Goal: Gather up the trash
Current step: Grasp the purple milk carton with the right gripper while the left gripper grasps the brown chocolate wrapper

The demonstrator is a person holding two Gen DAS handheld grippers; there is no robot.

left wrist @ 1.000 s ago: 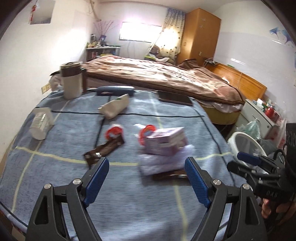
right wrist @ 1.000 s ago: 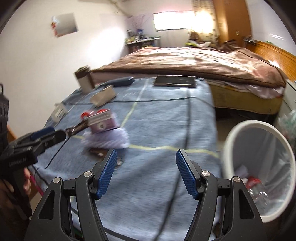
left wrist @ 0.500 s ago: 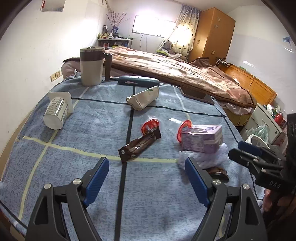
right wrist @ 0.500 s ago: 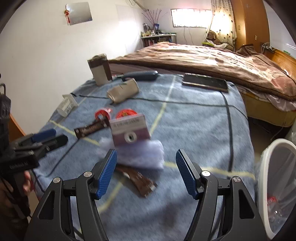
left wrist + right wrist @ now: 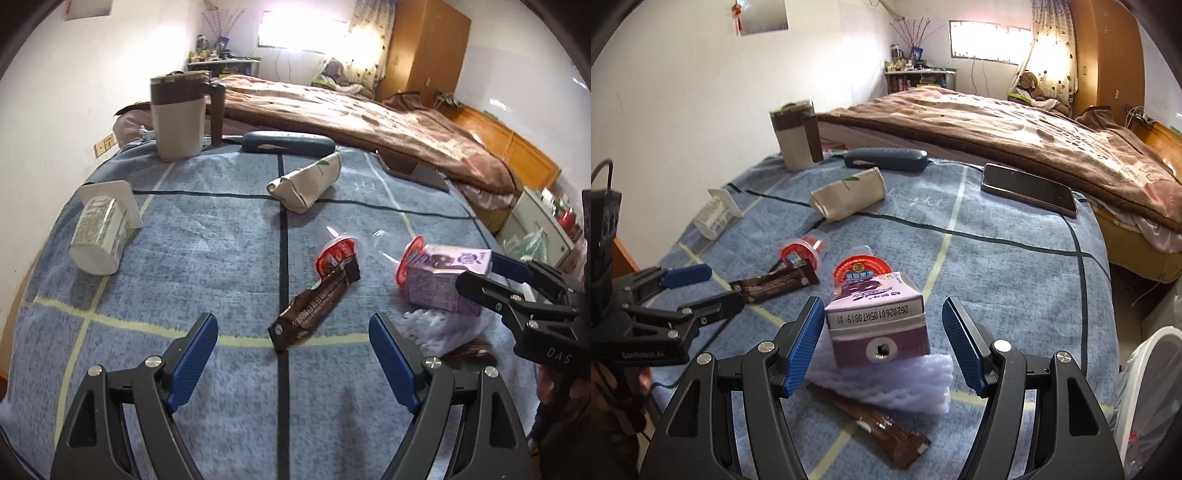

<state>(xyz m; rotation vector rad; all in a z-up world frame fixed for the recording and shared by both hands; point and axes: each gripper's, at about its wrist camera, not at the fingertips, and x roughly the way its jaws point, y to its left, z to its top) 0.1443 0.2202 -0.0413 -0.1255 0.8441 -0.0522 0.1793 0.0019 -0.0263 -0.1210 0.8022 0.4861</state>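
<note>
Two brown wrappers (image 5: 775, 285), two red-lidded cups (image 5: 802, 251), one purple carton (image 5: 877, 319).

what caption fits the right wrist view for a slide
Open right gripper frames a purple milk carton on a white tissue, amid wrappers on a blue blanket; open left gripper nearby.

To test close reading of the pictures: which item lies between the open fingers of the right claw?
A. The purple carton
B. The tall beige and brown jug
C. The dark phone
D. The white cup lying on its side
A: in the right wrist view the purple carton sits between the spread fingers of the right claw, untouched, resting on a white tissue pack.
</note>
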